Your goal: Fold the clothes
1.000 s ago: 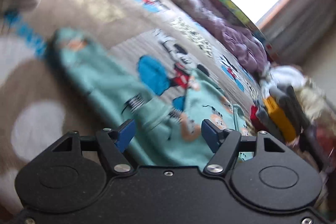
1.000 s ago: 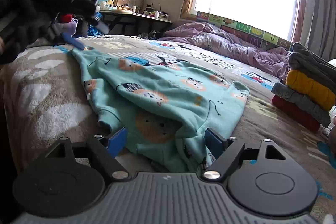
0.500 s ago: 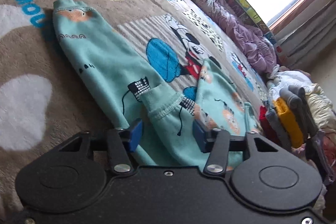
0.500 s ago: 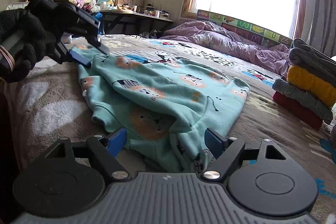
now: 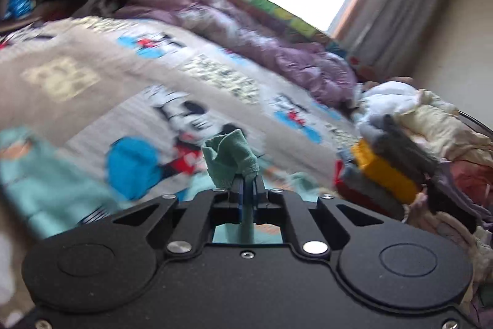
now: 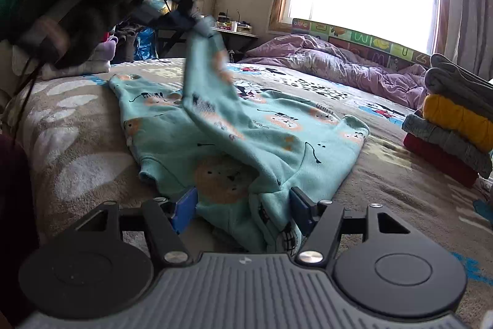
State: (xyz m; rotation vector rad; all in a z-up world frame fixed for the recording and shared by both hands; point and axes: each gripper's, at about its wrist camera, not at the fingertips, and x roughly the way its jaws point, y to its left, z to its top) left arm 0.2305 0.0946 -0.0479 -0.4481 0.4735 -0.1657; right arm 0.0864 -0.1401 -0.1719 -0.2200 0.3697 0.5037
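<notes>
A teal child's sweatshirt [image 6: 277, 137] with orange animal prints lies on the bed. My left gripper [image 5: 246, 190] is shut on the sweatshirt's sleeve cuff [image 5: 231, 159], which bunches up above its fingertips. In the right wrist view the left gripper [image 6: 197, 23] holds that sleeve [image 6: 209, 82] lifted above the body of the sweatshirt. My right gripper [image 6: 243, 208] is open, its blue pads either side of the sweatshirt's near edge, low over the bed.
The bed has a brown cartoon-print blanket [image 6: 77, 144]. A stack of folded clothes [image 6: 453, 125] sits at the right, with loose laundry [image 5: 431, 125] behind. A purple duvet [image 6: 339, 63] lies under the window. A cluttered desk [image 6: 234, 30] stands at the back.
My left gripper has shut on the sleeve cuff and lifted it up off the bed. My right gripper has stayed open at the near edge.
</notes>
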